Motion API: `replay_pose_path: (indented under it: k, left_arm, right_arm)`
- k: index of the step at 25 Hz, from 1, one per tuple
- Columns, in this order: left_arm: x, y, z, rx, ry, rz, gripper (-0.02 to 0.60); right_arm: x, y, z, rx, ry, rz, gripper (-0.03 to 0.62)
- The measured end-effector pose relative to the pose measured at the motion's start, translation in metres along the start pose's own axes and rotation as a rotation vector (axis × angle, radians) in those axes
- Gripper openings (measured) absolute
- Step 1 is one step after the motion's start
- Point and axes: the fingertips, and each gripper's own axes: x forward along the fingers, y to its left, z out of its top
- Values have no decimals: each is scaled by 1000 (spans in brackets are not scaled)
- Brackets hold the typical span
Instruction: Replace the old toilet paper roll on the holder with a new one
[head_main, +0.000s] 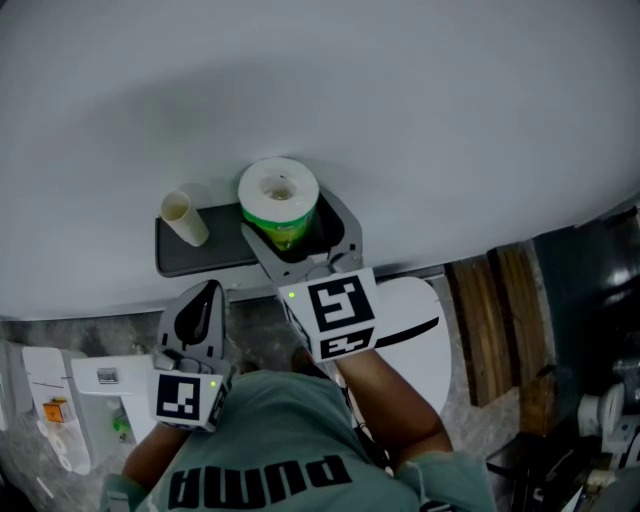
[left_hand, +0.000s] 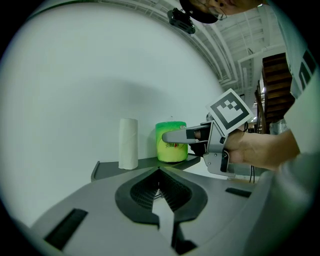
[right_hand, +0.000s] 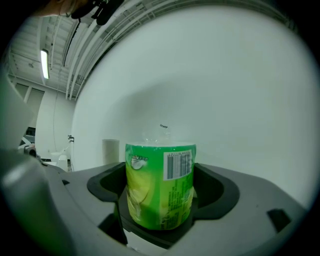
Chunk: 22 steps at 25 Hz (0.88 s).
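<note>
A white wall fills most of the head view, bare and evenly lit. Below it lies a mottled grey floor, with brown wooden planks at the right. In the left gripper view a wooden staircase rises at the right edge, and white ceiling ribs run overhead.

A dark grey shelf sits against the wall, flat and with rounded corners. Both rolls stand upright on it.

The right gripper reaches level over the shelf's right end, held in a hand. Its jaws stand wide, one on each side of the new roll. Dark gaps show between the pads and the wrapper, so the roll stands between them and is not squeezed.

The left gripper hangs back from the shelf, short of its front edge. Its jaws are closed tip to tip with nothing between them.

The new roll is in a green printed wrapper with a barcode label. It stands at the right end of the shelf, near the wall.

The old roll is a thin pale tube. It stands at the left end of the shelf, apart from the new roll.
</note>
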Motion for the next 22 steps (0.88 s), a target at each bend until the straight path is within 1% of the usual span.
replay_pose_path:
  k: [6,9,12,16,22]
  left_arm:
    - [-1,0,-6,-15,-3,-2,-8]
    - [-1,-3,-10,-14,4,-13,-8]
    - [1,-8,-10,-15,5,-30,-8]
    - [6,-18,-17,-18,15,-62,-8]
    - [14,-32,-25,-16,42,-95,-8]
  right_arm:
    - [-6,0,4,12,-44,-16,400]
    - [-14,-3,12,13,-82,-30,400]
    - [-26,-9,13,12,-92,-40,400]
    - [-44,-26,12,47,-111,-83,400]
    - [-74,-58,0,126,-130,-172,400]
